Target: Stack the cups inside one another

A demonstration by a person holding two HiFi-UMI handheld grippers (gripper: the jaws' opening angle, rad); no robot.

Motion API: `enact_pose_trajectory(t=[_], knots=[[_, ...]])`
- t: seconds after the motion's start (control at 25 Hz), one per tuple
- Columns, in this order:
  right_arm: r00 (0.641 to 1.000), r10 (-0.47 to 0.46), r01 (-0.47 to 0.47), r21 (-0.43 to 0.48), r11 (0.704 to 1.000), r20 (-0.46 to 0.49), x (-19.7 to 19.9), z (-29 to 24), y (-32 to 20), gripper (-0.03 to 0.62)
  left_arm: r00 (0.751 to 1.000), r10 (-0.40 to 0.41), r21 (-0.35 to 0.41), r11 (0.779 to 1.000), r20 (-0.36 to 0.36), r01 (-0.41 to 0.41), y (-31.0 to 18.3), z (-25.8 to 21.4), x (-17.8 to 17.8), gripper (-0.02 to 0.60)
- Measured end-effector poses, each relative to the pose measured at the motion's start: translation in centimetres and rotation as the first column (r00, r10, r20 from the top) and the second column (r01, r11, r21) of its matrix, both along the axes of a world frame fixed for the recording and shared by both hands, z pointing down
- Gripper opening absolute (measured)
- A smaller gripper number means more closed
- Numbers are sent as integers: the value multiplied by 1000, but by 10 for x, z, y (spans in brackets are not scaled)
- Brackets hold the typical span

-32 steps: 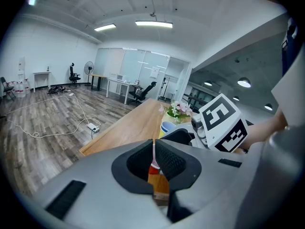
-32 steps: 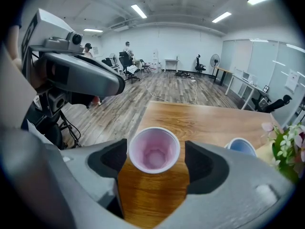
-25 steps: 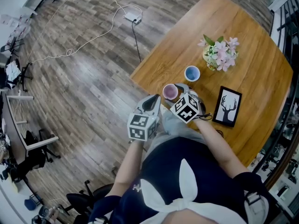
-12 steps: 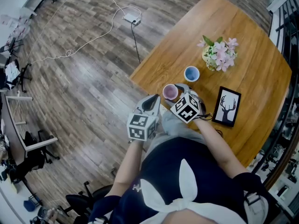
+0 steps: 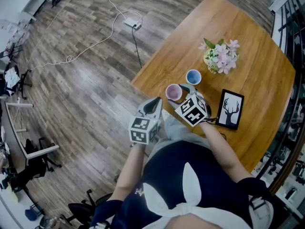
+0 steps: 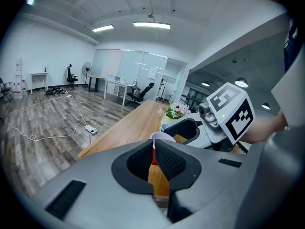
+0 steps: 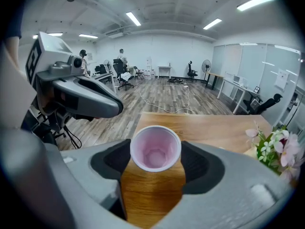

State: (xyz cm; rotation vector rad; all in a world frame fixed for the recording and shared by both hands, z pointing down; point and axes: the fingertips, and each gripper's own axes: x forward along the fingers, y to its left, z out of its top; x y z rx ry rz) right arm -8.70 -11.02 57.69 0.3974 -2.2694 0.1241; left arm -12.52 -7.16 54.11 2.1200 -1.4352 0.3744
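Observation:
A pink cup [image 5: 173,92] is at the table's near corner, between the jaws of my right gripper [image 5: 180,95]. In the right gripper view I look down into the pink cup [image 7: 155,148], and both pads touch its rim, so my right gripper [image 7: 155,160] is shut on it. A blue cup [image 5: 193,76] stands upright just beyond, apart from the pink one. My left gripper [image 5: 154,104] hovers at the table's edge left of the pink cup. Its jaws [image 6: 155,149] are shut with only a thin slit between them and hold nothing.
A pot of pink flowers [image 5: 219,56] stands behind the blue cup. A black picture frame with a deer [image 5: 232,109] lies to the right of my right gripper. The wooden table [image 5: 248,46] has its corner near the grippers. A cable and power strip [image 5: 132,23] lie on the floor.
My right gripper has risen a little with the pink cup between its jaws. The left gripper has stayed where it was.

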Motion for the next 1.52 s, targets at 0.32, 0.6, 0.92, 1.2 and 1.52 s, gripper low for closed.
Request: enact_pose_trajectory(t=[0.32, 0.6, 0.92, 1.2, 1.52], knots=[[996, 40, -44, 48, 998, 77, 4, -49, -14, 327, 1000, 9, 20, 1000, -7, -8, -5, -9, 3, 31], [986, 63, -78, 95, 992, 157, 8, -97, -20, 327, 1000, 6, 56, 998, -8, -6, -13, -22, 5, 31], [983, 63, -84, 116, 990, 174, 12, -112, -20, 327, 999, 31, 50, 998, -7, -31, -14, -24, 13, 31], [982, 77, -97, 108, 989, 175, 15, -108, -24, 327, 999, 41, 56, 998, -7, -41, -18, -27, 17, 31], [978, 127, -146, 108, 983, 163, 33, -102, -42, 327, 999, 53, 51, 997, -7, -52, -24, -23, 21, 31]])
